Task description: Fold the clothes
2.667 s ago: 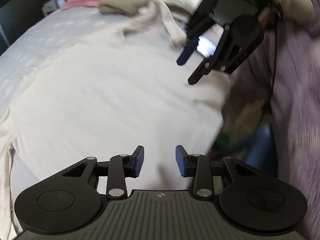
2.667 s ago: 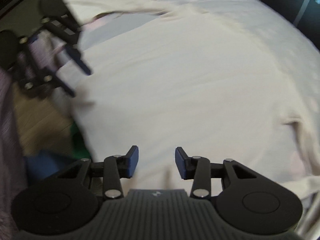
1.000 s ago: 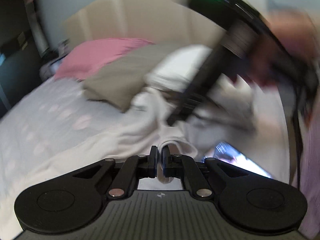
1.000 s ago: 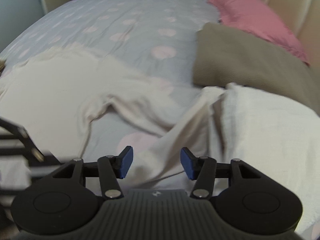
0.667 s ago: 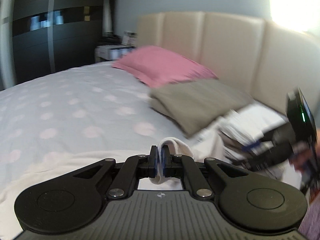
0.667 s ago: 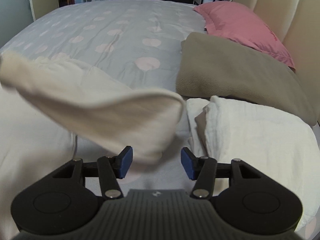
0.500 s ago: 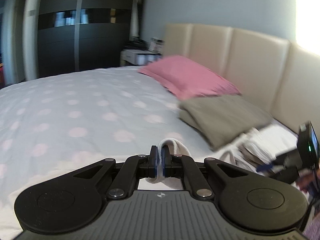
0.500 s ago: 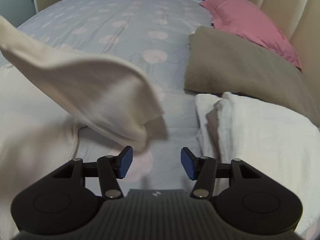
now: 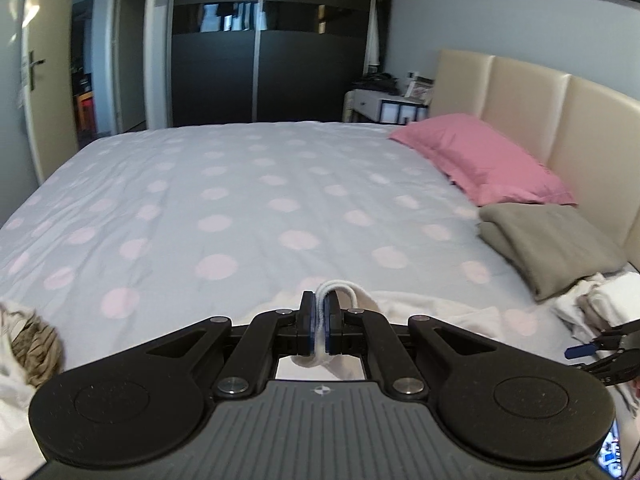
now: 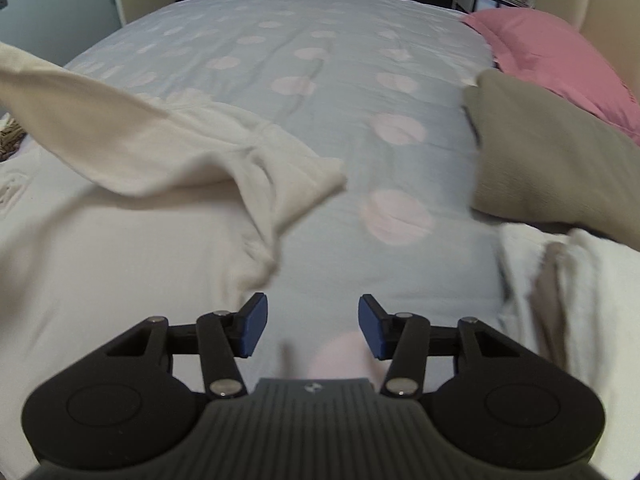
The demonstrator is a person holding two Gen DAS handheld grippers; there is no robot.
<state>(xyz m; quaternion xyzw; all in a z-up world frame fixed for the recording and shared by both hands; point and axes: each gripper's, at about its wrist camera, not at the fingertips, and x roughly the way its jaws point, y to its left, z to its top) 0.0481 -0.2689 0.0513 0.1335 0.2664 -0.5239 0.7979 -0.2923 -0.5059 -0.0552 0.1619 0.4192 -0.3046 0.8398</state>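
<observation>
The bed [image 10: 320, 60] is carrying a cream top [image 10: 100, 260] spreading flat with one sleeve [image 10: 132, 144] rising off it, so folding is looking partway, body unfolded; the left gripper [image 9: 319, 322] is pinching the sleeve's ribbed cuff [image 9: 336, 286]; the right gripper [image 10: 312, 330] is hovering agape, holding nothing.

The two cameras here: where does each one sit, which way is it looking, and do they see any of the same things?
Left wrist view: sits on the left gripper, looking along its fingers across the bed toward the wardrobe; fingers shut on a cream sleeve.
Right wrist view: sits on the right gripper, tilted down at the bed; fingers open, empty; the sleeve is lifted at left.
Shared: the bed, pink pillow, folded grey cloth, white stack.
</observation>
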